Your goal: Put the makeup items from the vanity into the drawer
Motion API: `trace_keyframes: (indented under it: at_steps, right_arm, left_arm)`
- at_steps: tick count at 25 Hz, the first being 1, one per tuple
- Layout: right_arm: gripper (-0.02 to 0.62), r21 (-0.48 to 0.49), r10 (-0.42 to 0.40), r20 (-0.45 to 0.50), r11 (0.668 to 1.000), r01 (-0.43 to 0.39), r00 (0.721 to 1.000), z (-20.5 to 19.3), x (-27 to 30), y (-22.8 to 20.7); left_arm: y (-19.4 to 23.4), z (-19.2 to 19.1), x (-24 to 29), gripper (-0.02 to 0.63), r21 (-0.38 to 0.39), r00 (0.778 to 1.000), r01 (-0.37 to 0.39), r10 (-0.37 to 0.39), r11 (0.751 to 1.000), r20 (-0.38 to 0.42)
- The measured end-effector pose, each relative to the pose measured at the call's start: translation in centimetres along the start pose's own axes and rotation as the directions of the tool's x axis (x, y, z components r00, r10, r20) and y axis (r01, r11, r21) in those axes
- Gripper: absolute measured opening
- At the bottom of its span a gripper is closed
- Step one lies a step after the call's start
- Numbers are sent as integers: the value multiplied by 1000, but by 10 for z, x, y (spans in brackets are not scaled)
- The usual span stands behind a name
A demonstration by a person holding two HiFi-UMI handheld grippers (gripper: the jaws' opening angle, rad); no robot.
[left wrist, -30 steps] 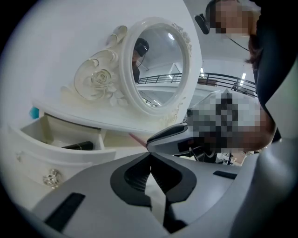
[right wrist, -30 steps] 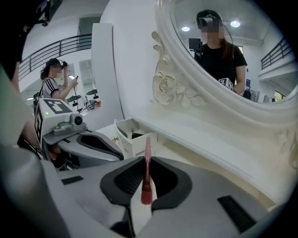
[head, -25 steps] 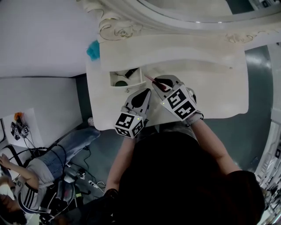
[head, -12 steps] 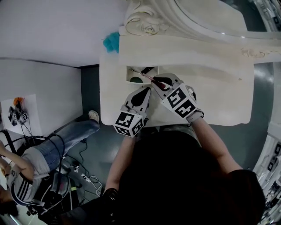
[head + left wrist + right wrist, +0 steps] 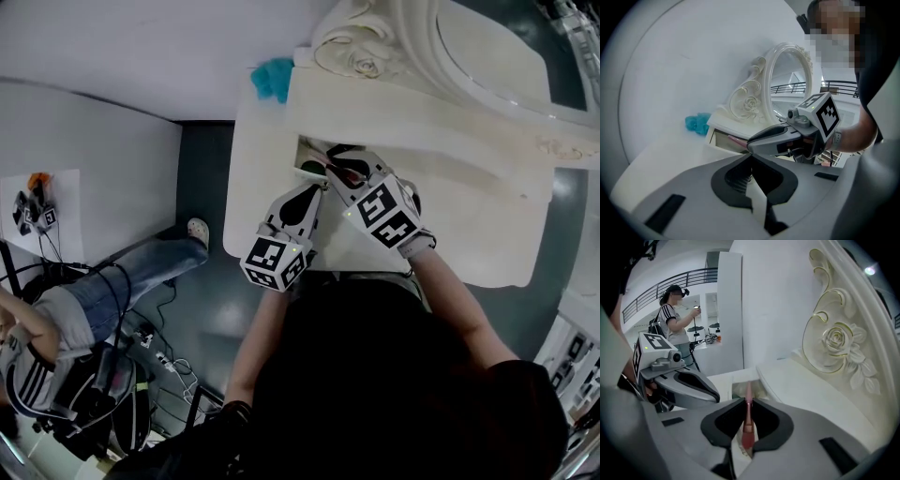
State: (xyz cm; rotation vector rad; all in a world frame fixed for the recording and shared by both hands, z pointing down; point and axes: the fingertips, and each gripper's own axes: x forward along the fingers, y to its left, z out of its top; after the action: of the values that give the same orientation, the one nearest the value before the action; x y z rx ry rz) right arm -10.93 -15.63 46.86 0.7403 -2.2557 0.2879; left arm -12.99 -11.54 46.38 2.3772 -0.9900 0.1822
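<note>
**Right gripper carries slim pink stick to open drawer**

Since a second ago, both of my grippers have shifted toward the vanity's left rear corner. The pink stick's tip was then just right of the drawer and now reaches over its opening.

1. Right gripper (image 5: 748, 404): clenched on the slim pink stick (image 5: 748, 425). The stick lies lengthwise between the jaws. Its lighter, thinner end projects past the fingertips and points down toward the drawer.
2. Left gripper (image 5: 750, 157): the jaws are closed tip to tip with nothing between them. It hangs just left of the right gripper, the two bodies close together but apart. It points at the drawer's front.
3. Drawer (image 5: 307, 150): pulled open, set under the raised shelf near the vanity's left end. Dark contents lie inside; I cannot identify them.
4. Vanity top (image 5: 469, 234): white, bare surface to the right of my hands.
5. Teal lump (image 5: 273, 78): it sits at the left end of the raised shelf, against the wall, beyond the drawer.
6. Carved rose (image 5: 836, 341): part of the cream scrollwork at the foot of the mirror frame, above the shelf.
7. Oval mirror (image 5: 487, 56): it stands behind the shelf.
8. Person in a striped top (image 5: 675, 319): stands well behind, left of the vanity.
</note>
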Motion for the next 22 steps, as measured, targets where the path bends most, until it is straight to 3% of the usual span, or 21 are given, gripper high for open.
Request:
trace_keyframes:
  at_steps: [16, 22]
  right_arm:
    - [58, -26, -10, -3, 1000, 10, 1000, -1, -2, 2]
    - [38, -22, -38, 43, 999, 39, 998, 4, -10, 0]
  left_arm:
    - [2, -1, -1, 11, -21, 1000, -8, 8, 1000, 15]
    - [0, 1, -5, 11, -15, 1000, -6, 6, 1000, 20]
